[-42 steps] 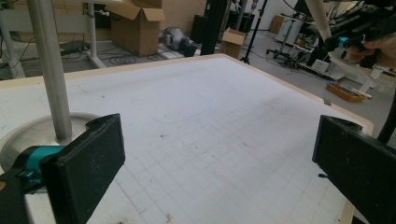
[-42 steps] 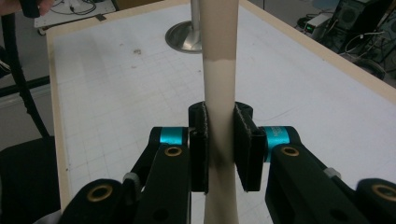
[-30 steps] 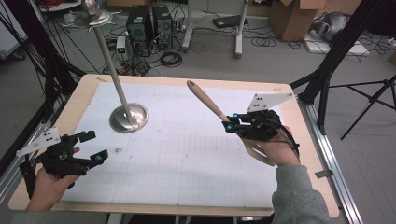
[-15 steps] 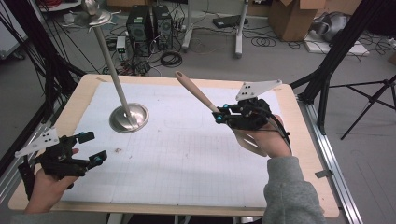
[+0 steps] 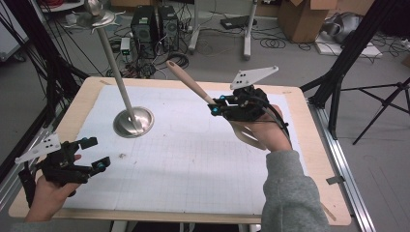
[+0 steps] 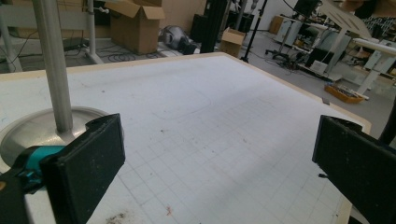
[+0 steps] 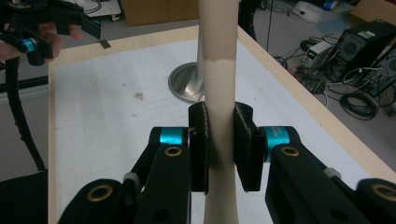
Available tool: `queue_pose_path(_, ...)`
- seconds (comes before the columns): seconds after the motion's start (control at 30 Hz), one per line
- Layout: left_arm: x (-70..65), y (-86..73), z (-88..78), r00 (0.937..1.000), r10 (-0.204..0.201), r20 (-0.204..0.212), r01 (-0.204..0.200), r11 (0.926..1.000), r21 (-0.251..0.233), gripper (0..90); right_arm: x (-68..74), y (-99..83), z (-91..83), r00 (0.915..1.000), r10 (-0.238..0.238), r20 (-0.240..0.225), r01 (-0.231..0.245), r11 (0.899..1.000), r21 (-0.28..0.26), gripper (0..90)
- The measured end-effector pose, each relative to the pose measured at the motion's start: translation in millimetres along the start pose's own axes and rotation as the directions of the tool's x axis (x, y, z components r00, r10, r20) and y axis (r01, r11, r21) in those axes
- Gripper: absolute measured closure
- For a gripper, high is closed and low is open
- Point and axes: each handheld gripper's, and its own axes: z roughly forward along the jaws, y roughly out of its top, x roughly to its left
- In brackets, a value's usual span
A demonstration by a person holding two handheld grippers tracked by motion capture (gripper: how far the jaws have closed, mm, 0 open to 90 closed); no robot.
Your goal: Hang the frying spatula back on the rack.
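Observation:
A spatula (image 5: 191, 82) with a brown wooden handle and a beige blade is held above the table. My right gripper (image 5: 217, 104) is shut on it where the handle meets the blade. The handle slants up and to the left, and the blade hangs under the hand. In the right gripper view the beige shaft (image 7: 218, 88) stands upright between the two pads of my right gripper (image 7: 219, 149). My left gripper (image 5: 95, 153) rests at the table's near left with its jaws wide apart and nothing between them. In the left gripper view my left gripper (image 6: 219, 163) faces bare mat.
A metal stand with a round base (image 5: 133, 122) and a tall leaning pole (image 5: 113, 65) stands at the back left of the white gridded mat (image 5: 193, 164). The same pole (image 6: 53, 65) rises close by in the left gripper view. Boxes, cables and tripods surround the table.
My right gripper has risen and moved left with the spatula, closer to the stand. The left gripper has stayed where it was.

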Motion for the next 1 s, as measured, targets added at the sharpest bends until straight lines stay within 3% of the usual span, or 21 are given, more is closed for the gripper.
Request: queue_pose_path(1.0, 2.0, -0.5, 2.5, 0.9998, -0.008, 0.018, 0.009, 0.9999, -0.005, 2.7, -22.7, 50.3, 33.8, 0.9994, -0.031, -0.018, 0.031, 1.000, -0.002, 78.2)
